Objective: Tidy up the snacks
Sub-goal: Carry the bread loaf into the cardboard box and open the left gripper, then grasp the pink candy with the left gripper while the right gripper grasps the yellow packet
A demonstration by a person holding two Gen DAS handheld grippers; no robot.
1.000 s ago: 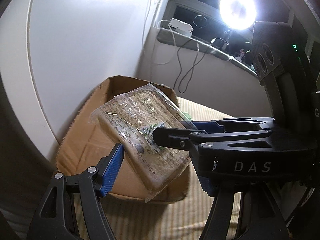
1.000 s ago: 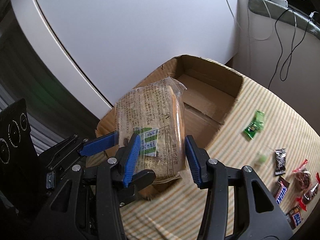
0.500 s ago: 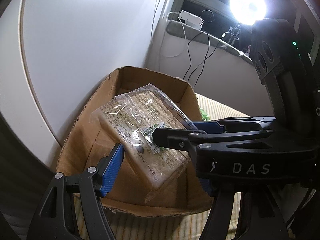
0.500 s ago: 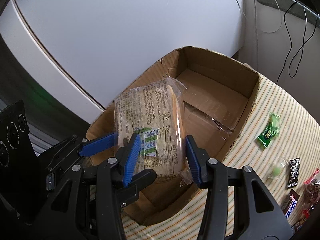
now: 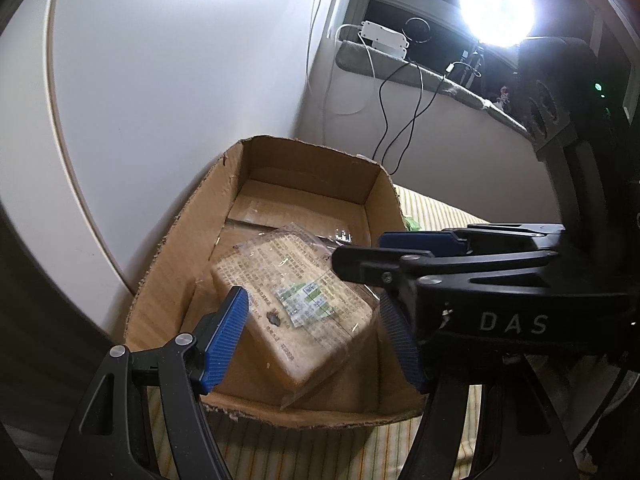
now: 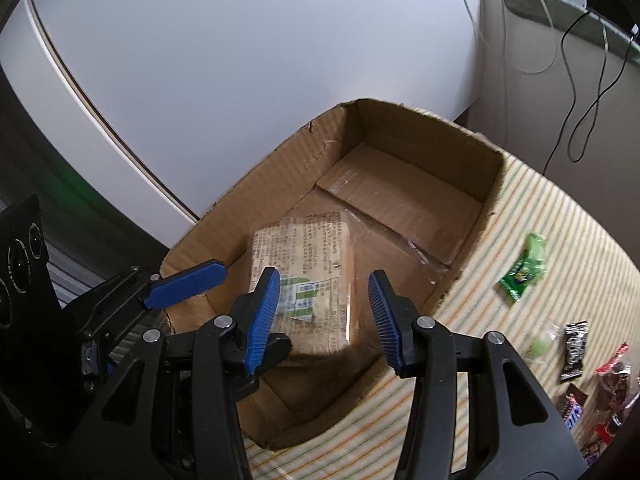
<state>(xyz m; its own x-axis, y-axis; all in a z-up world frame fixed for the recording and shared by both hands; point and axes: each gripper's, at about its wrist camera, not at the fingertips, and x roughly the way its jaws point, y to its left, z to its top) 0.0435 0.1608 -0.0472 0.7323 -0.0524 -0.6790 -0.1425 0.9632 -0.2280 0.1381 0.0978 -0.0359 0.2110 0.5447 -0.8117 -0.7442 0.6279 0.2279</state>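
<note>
Right wrist view: the packet [image 6: 304,276] lies in the box [image 6: 400,184], one snack stowed. Both tools, left tool [image 5: 316,336] and right tool [image 6: 324,316], hang spread above it, gripping nothing. Wrapped candies [image 6: 520,276] are left loose on the striped cloth [image 6: 560,220]. Packet: crinkly clear film around a tan block. Box: corrugated, ragged rim.
</note>
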